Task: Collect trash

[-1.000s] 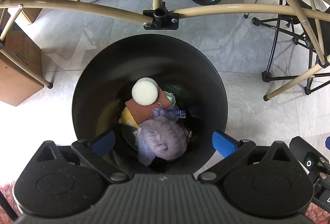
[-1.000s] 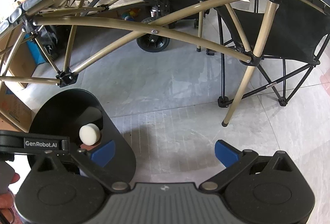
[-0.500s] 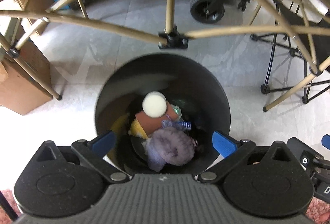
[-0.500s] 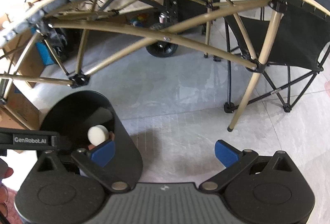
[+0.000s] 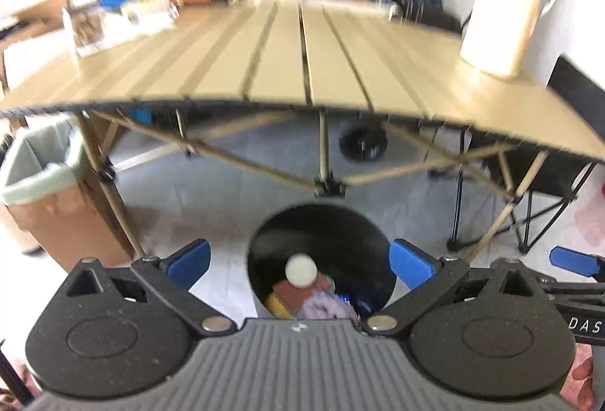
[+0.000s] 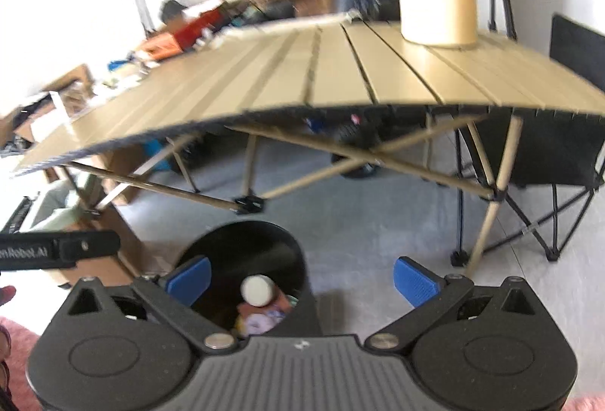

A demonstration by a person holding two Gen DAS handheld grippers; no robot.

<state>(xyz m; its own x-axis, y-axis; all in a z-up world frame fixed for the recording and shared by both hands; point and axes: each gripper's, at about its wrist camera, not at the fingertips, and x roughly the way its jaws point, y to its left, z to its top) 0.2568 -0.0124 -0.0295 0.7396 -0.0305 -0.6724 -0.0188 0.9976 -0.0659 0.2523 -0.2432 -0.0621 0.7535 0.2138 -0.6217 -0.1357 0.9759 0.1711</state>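
Black bin [image 5: 321, 252] sits on the floor below both wide-open, empty tongs, left [image 5: 299, 261] and right [image 6: 301, 280]; the tabletop [image 5: 302, 63] lies ahead, higher.

Each hand-held gripper is matte black — the left hand-held gripper [image 5: 298, 263] and right hand-held gripper [image 6: 300, 276] alike: ribbed grey centre plate, two round speckled housings, silver screws on angled links, ridged blue fingertip pads [image 5: 410, 261] — white lettering along the side bar.
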